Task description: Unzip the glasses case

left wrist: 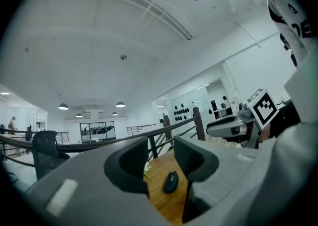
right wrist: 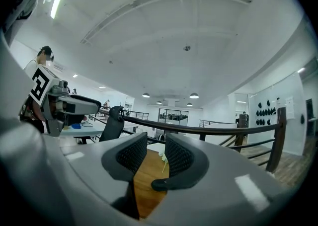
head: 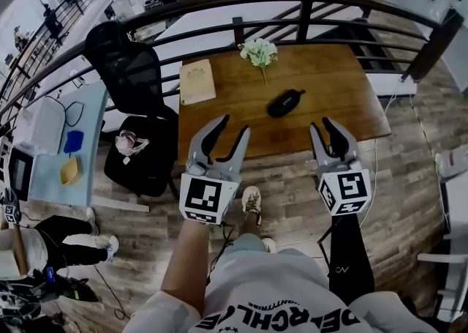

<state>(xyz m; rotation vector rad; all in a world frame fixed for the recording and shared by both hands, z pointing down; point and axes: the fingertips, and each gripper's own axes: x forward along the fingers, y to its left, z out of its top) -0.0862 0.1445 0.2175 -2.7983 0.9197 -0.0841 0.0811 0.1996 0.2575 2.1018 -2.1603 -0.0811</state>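
case (head: 286, 102) lies closed near the middle of the wooden bench (head: 344, 97), nothing touching it. left tongs (head: 232, 125) hover level on the near side of the bench, jaws wide and empty, and the case shows far off through the gap. right tongs (head: 322, 125) sit alongside, jaws narrower but apart, empty too. both are well short of the case. flowers (head: 259, 52) lie by the far edge, a book (head: 197, 81) towards the left side.
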